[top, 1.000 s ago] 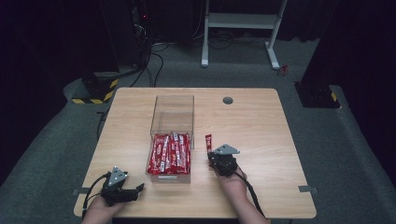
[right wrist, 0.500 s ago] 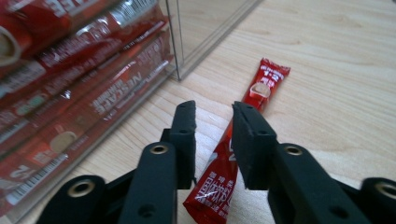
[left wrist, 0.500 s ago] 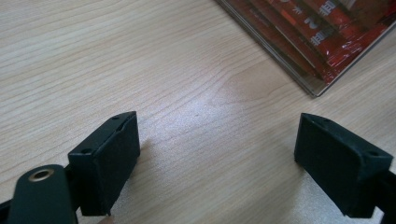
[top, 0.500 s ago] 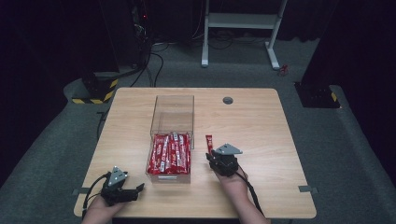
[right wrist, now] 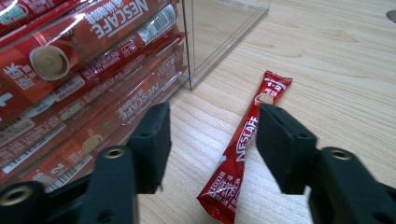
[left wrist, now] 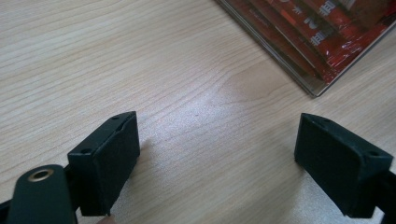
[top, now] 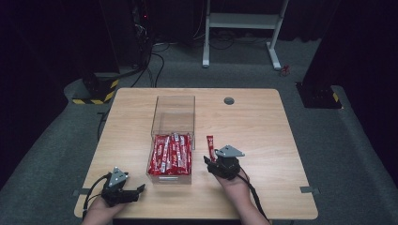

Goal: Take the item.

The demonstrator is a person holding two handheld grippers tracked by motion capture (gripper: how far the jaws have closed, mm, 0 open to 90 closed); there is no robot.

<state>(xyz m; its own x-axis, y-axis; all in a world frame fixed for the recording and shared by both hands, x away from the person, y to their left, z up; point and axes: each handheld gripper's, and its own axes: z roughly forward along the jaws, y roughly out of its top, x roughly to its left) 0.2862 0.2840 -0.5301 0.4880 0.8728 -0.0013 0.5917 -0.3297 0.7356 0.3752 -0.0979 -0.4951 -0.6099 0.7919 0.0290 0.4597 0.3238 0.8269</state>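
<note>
1. Overhead, the right gripper [top: 210, 161] sat on the light wooden table [top: 263, 122], just right of the clear plastic box [top: 172, 123], held by a hand coming in from the near edge.
2. Its jaws had just been opening. In the right gripper view they stood apart, with the single red Nescafé coffee stick [right wrist: 243, 149] lying flat on the wood between them; neither pad pressed on it.
3. The stick lay just beside the box's outer wall, not inside it, its far end pointing away from the person.
4. The near part of the box was packed with matching red coffee sticks [top: 170, 153]; its far part looked bare.
5. The left gripper [top: 136, 190] rested near the table's near left corner, well apart from the box's front.
6. In the left gripper view its jaws stood wide over bare wood, nothing between them; a corner of the box showed at top right.
</note>
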